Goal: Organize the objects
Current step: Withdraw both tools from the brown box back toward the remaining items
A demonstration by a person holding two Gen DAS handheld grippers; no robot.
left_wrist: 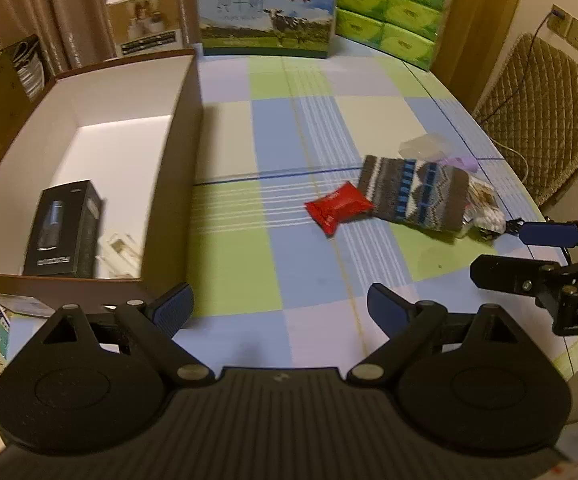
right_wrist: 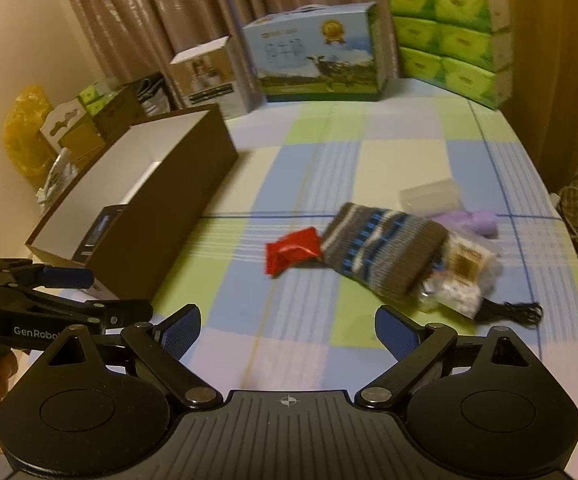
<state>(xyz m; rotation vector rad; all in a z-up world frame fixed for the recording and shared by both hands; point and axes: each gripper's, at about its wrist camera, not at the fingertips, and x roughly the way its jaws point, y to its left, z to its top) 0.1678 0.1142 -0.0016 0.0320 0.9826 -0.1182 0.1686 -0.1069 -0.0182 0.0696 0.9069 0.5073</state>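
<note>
We find the things to be sorted heaped together on the right of the checked blue, green and white cloth of the table (left_wrist: 289, 128): a small glossy red foil packet (left_wrist: 337, 207) lies touching a grey, white and blue knitted woollen pouch (left_wrist: 415, 191), and behind and under the pouch sit a clear plastic container (left_wrist: 425, 145), a lilac roll (left_wrist: 465, 162), a crinkly transparent snack bag (right_wrist: 463, 276) and a thin black cord (right_wrist: 517, 311). Well apart to the left stands the open brown cardboard box with white inside (left_wrist: 177, 128), already holding a tall black carton (left_wrist: 65, 230).

The left hand-held gripper (left_wrist: 281, 306) and the right hand-held gripper (right_wrist: 287, 328) both hover over bare cloth with jaws spread wide and nothing between them.

We judge the crowding the main risk: closing on the packet may catch the pouch edge and drag the heap, and the slick foil could slip from the pads. The cord could snag and pull the bag along. The two tools are near each other, so reaching for the same pile could make them collide.

As for writing, we read "GenRobo" on the left tool's body in the right view, and a white "D" on the right tool in the left view. The blue milk carton with a cow picture (left_wrist: 267, 8) bears large characters and a gold seal, too blurred for us to read.
</note>
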